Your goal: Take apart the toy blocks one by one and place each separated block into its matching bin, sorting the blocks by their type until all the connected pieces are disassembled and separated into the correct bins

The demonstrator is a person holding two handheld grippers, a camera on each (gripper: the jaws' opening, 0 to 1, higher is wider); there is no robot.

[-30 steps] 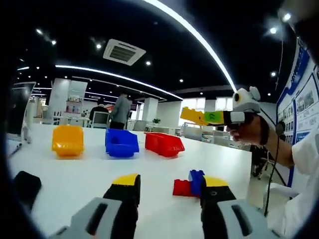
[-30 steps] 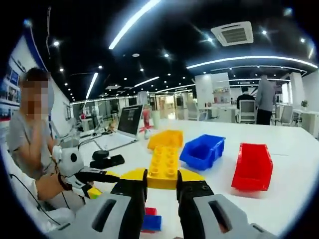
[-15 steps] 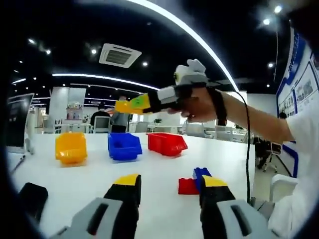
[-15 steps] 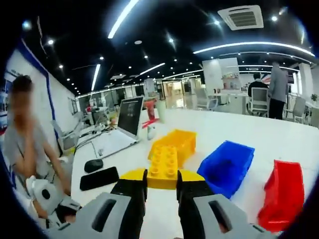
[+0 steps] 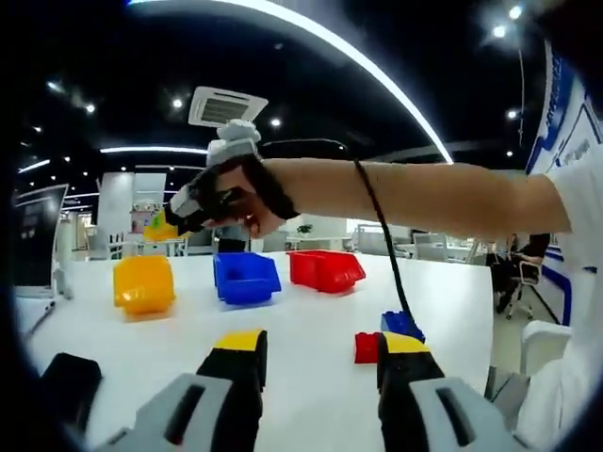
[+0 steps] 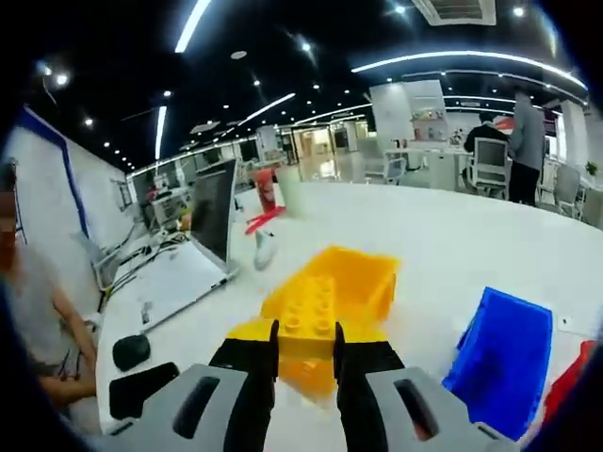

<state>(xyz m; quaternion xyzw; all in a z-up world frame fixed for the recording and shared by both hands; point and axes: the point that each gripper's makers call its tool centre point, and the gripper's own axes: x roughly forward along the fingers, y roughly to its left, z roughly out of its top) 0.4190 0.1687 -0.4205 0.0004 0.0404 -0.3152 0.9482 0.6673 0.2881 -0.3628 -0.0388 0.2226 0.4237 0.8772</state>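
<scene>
Right tool [image 6: 305,344]: pinching a yellow block [image 6: 308,323] above the yellow bin [image 6: 363,282] (blue bin [image 6: 504,353] beside it). Left tool [image 5: 318,363]: spread, holding nothing, over the worktop [image 5: 311,315] near joined red and blue blocks [image 5: 386,337].

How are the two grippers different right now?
The right gripper is shut on a yellow block, held over the yellow bin; the left gripper is open and empty, low over the white table. Both have black jaws with yellow tips.
</scene>
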